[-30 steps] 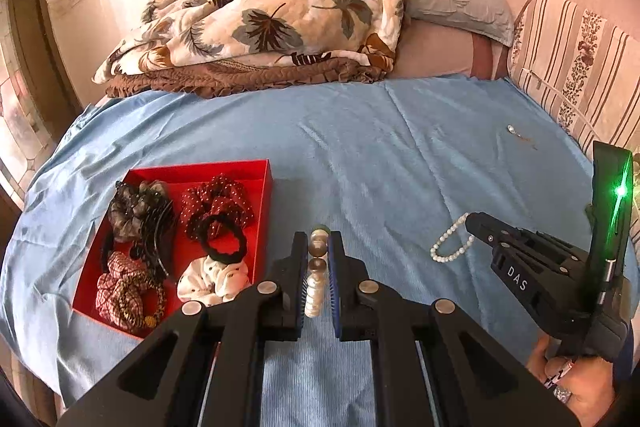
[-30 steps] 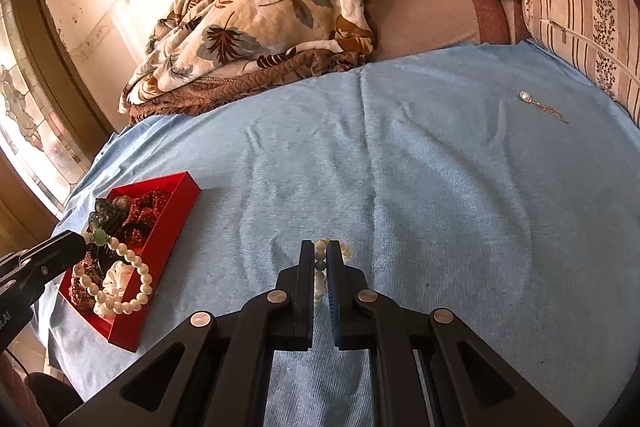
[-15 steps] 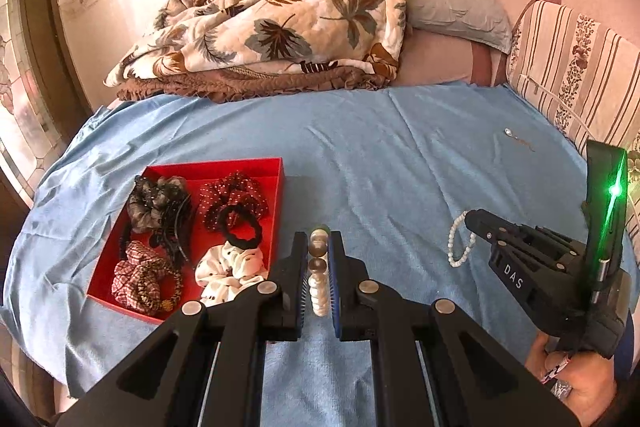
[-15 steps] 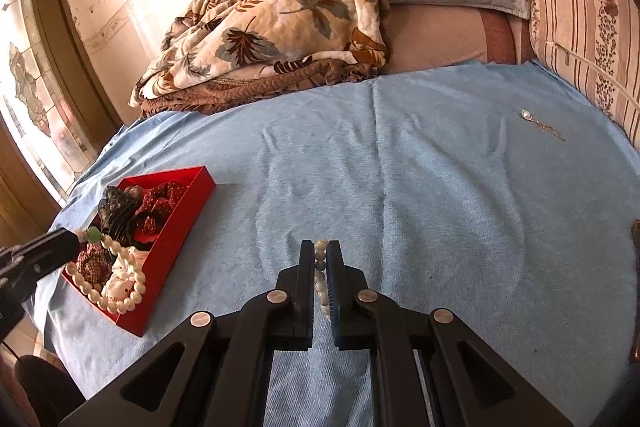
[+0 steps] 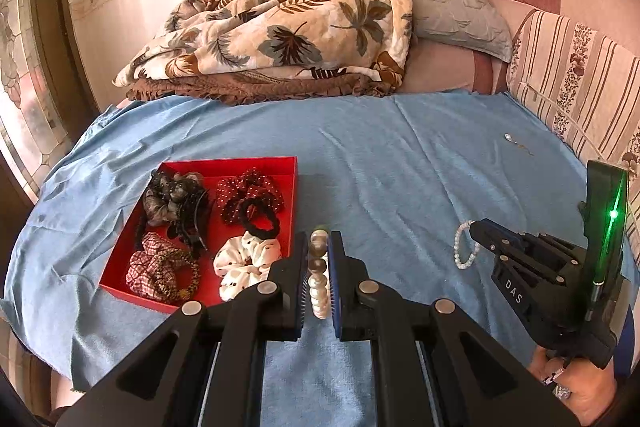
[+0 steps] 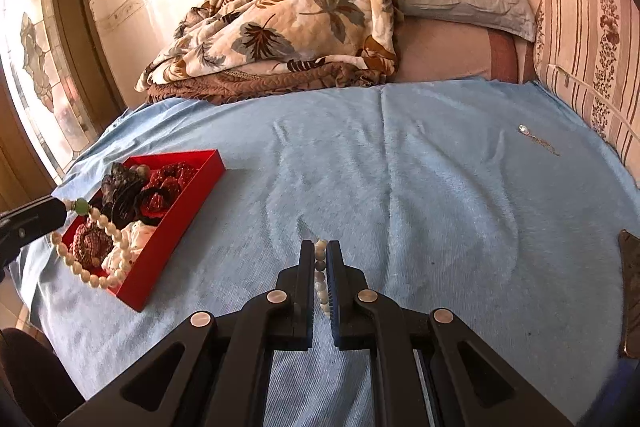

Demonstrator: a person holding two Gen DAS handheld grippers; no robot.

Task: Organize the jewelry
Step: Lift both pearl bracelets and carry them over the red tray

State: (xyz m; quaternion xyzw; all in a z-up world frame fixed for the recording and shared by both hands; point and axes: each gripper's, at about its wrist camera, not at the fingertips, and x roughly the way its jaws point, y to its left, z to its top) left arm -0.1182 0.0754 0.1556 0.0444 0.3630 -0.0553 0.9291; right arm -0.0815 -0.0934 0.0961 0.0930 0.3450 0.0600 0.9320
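My left gripper (image 5: 319, 251) is shut on a large cream bead bracelet (image 5: 320, 287) with a green bead; it hangs in front of the red box in the right wrist view (image 6: 94, 251). My right gripper (image 6: 321, 259) is shut on a small white pearl bracelet (image 6: 321, 275), which dangles from its tip above the sheet in the left wrist view (image 5: 464, 247). The red box (image 5: 294, 179) holds several scrunchies and hair ties, left of the left gripper. A thin chain with a clear stone (image 6: 536, 139) lies on the blue sheet at the far right.
A folded leaf-print quilt (image 5: 288, 27) and grey pillow (image 5: 456, 15) lie at the bed's head. Striped cushions (image 5: 576, 83) line the right side. A stained-glass window (image 6: 36, 75) is at left. The blue sheet (image 6: 400, 167) spreads between box and chain.
Both grippers rose and pulled back from the bed with their bracelets. The small pearl bracelet lifted off the sheet. The red box now sits nearer the centre of the left wrist view.
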